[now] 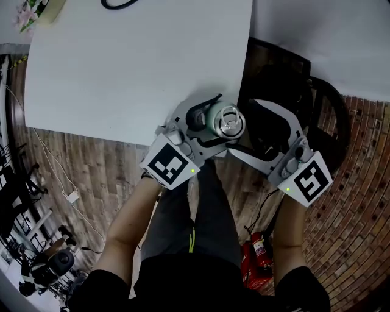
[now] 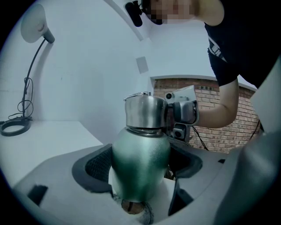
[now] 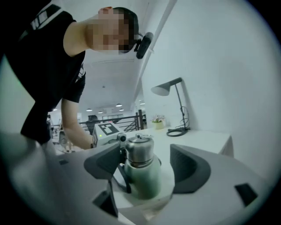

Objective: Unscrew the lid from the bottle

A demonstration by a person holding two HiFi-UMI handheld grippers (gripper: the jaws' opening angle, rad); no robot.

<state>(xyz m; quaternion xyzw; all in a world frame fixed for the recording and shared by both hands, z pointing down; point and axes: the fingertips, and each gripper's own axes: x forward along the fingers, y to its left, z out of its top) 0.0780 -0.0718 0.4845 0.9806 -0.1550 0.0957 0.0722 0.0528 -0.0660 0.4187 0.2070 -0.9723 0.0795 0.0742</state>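
A green bottle (image 1: 213, 122) with a steel lid (image 1: 228, 120) sits at the near right corner of the white table (image 1: 134, 67). My left gripper (image 1: 214, 124) is shut on its green body (image 2: 140, 162), one dark pad on each side, and the lid (image 2: 145, 112) stands upright above the pads. My right gripper (image 1: 244, 127) comes in from the right with its jaws wide. In the right gripper view the lid (image 3: 139, 149) shows between the spread pads (image 3: 189, 169) of the right gripper (image 3: 147, 169), and neither pad presses on it.
A desk lamp (image 3: 167, 88) and its cable stand far back on the table, with a small flower pot (image 1: 27, 12) at the far left corner. A black chair (image 1: 329, 122) is to the right of the table. A red extinguisher (image 1: 259, 247) lies on the brick floor.
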